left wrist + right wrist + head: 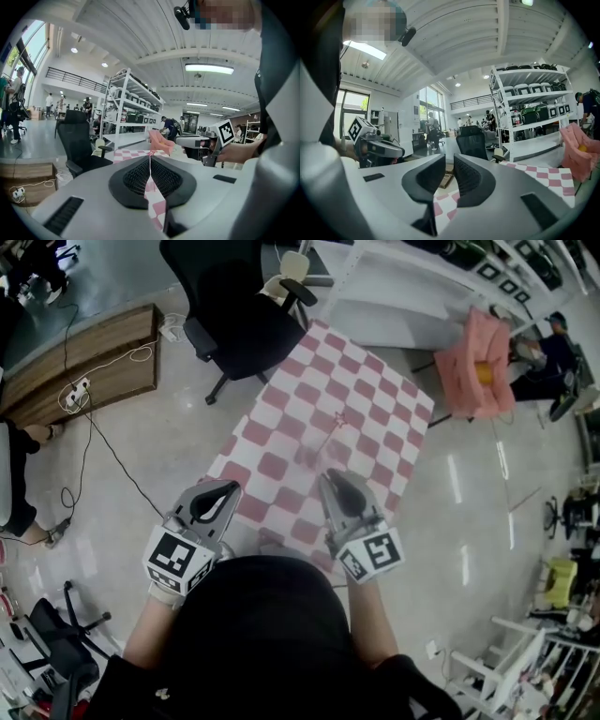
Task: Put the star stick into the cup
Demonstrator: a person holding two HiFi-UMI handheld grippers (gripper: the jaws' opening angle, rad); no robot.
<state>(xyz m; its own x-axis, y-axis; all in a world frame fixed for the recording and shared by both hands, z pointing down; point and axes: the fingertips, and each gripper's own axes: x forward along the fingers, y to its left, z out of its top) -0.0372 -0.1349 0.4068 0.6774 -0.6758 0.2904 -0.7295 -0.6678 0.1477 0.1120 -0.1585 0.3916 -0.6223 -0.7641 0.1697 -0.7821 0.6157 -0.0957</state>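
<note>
Containers first: shelf (534,125) loaded with rows of dark bins (534,112), contents hidden. Pink seat (473,367) with one yellow thing (484,371) in it. Faint smudge (307,458) on the desk (375,395), at the near end of the star stick (330,432); too blurred to call a cup.

Star stick on the checked desk, out past the left gripper (228,490) and right gripper (335,482), star end pointing away, touching neither. Lying flat or propped: cannot tell.

Counts: one star stick, one desk, one black chair (239,324) at the desk's far-left edge, one pink seat off the far-right corner, two grippers, one marker cube (178,561) on each.

Clenched: left gripper, pads meeting at the tips, nothing caught, only a sliver of checked cloth showing past them. Clenched too: right gripper, just a thin slit between the pads, nothing in it. Both over the desk's near edge, side by side, apart.

Only in the head view: whole desk outline, smudge, cable (103,451) across the floor. Only in the gripper views: ceiling lights, people far back in the hall, ribbed pad faces. In the left gripper view: right gripper from the side, held in a hand (239,152). In the right gripper view: left gripper likewise, off to the left.
</note>
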